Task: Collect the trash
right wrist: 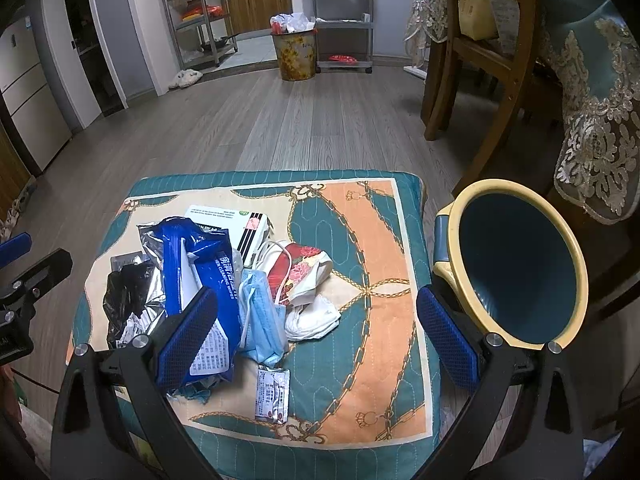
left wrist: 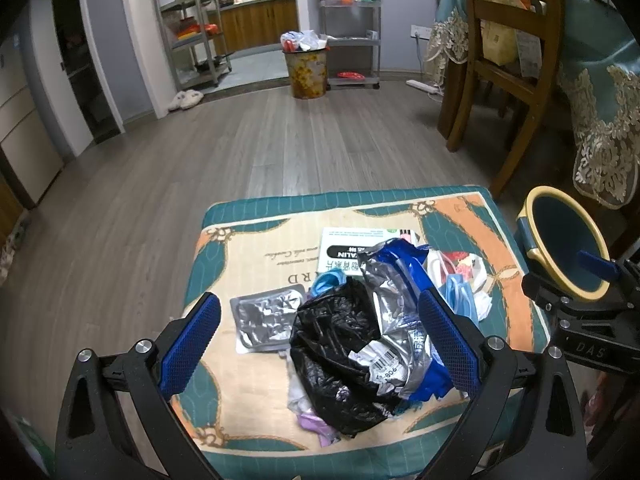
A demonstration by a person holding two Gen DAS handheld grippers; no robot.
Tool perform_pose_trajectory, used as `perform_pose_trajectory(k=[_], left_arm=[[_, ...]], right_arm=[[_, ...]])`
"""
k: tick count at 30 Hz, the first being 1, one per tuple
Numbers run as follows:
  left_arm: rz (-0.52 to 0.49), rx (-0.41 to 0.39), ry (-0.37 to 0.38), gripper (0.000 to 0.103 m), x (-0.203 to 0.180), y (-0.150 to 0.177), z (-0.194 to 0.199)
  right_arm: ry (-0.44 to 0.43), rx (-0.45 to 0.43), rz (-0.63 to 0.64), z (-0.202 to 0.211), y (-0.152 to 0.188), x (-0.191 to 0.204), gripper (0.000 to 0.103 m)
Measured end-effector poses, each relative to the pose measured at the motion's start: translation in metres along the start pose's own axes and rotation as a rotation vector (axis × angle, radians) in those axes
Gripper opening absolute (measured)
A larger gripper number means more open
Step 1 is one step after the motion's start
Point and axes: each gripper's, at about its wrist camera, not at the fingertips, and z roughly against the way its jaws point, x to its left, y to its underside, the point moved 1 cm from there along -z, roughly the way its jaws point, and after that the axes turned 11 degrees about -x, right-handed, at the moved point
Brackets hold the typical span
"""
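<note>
Crumpled black plastic bag (left wrist: 340,344) lying on teal-orange quilted cushion (left wrist: 256,248) (among wrappers); left gripper (left wrist: 320,340) spread wide around it, right gripper (right wrist: 316,336) gaping, empty.

Ahead of me grey wood-plank floor (left wrist: 248,148) ran to a kitchen doorway. A metal shelf rack (left wrist: 192,20) stood at that doorway, a second rack (left wrist: 350,24) against the wall. White slippers (left wrist: 185,100) lay by the doorframe. To my right stood a wooden chair (left wrist: 508,64) beside a lace-trimmed teal tablecloth (left wrist: 600,120).
</note>
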Motion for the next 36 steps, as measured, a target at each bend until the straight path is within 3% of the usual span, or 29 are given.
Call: perform_pose_trajectory(k=[36], left_arm=[[0.002, 0.004, 0.002, 0.098, 0.0000, 0.0006, -0.0004]], right_arm=[[0.000, 0.010, -0.004, -0.0026, 0.0005, -0.0016, 0.098]])
